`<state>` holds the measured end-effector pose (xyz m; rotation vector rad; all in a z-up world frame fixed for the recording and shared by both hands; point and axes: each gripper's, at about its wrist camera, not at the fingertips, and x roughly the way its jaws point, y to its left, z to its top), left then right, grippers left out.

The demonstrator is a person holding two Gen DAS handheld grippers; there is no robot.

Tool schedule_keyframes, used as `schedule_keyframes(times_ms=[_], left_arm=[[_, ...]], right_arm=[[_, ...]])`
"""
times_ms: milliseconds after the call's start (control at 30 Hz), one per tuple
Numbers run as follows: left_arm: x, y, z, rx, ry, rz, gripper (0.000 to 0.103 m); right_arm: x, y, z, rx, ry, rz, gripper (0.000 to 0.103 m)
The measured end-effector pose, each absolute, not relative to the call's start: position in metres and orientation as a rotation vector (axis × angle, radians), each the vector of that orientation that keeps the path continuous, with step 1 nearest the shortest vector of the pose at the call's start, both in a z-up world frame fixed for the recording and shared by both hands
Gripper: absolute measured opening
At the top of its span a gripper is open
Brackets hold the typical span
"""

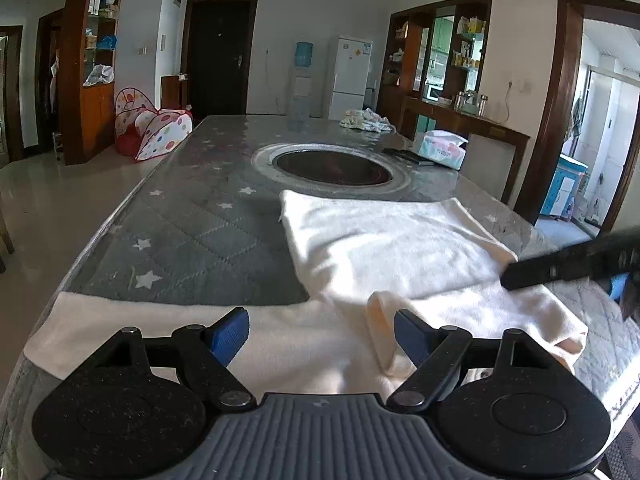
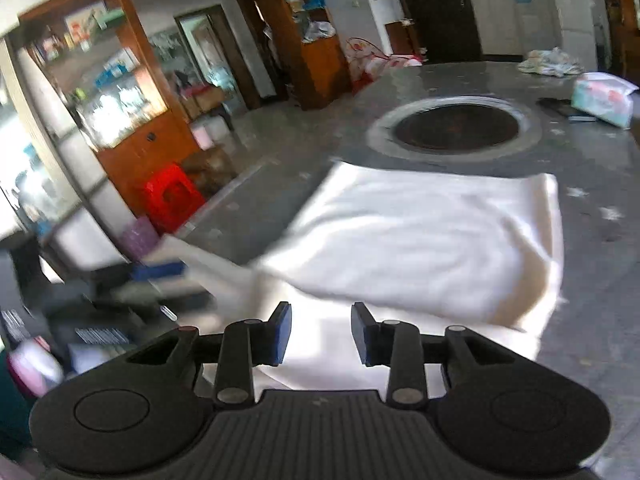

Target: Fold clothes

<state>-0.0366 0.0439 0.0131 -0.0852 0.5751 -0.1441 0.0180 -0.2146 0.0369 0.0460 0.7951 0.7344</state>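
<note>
A cream garment (image 1: 400,248) lies on the grey quilted table (image 1: 192,220), with one part folded over into a flat upper layer. My left gripper (image 1: 320,336) hovers open over the garment's near edge, and a small upright fold of cloth stands beside its right pad. One of the right gripper's fingers (image 1: 560,266) reaches in from the right, low over the cloth's right edge. In the right wrist view my right gripper (image 2: 321,334) is open over the garment (image 2: 420,232); a clear gap shows between its blue pads, with no cloth pinched between them.
A round dark recess (image 1: 332,166) sits in the table's middle, just beyond the garment. A tissue pack (image 1: 440,148) and a dark flat object (image 1: 408,156) lie at the right. Crumpled clothes (image 1: 366,120) rest at the far end. A red stool (image 2: 172,196) stands on the floor.
</note>
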Motion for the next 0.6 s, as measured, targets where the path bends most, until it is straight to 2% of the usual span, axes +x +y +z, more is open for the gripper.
schedule_keyframes(times_ms=[233,333,467,600], left_arm=[[-0.029,0.021,0.019,-0.081,0.558,-0.258,0.079],[-0.026,0.009,0.02,-0.073,0.549,-0.322,0.074],[-0.02,-0.006,0.014,-0.059,0.557,-0.377,0.06],[-0.018,-0.009,0.005,-0.051,0.588,-0.376,0.054]], right_arm=[[0.009,-0.256,0.005,-0.003,0.845,0.599,0.031],[0.006,-0.265,0.006,0.009,0.829,0.606,0.031],[0.01,-0.265,0.017,0.013,0.783,0.6,0.032],[0.024,-0.262,0.019,0.035,0.748,0.593,0.032]])
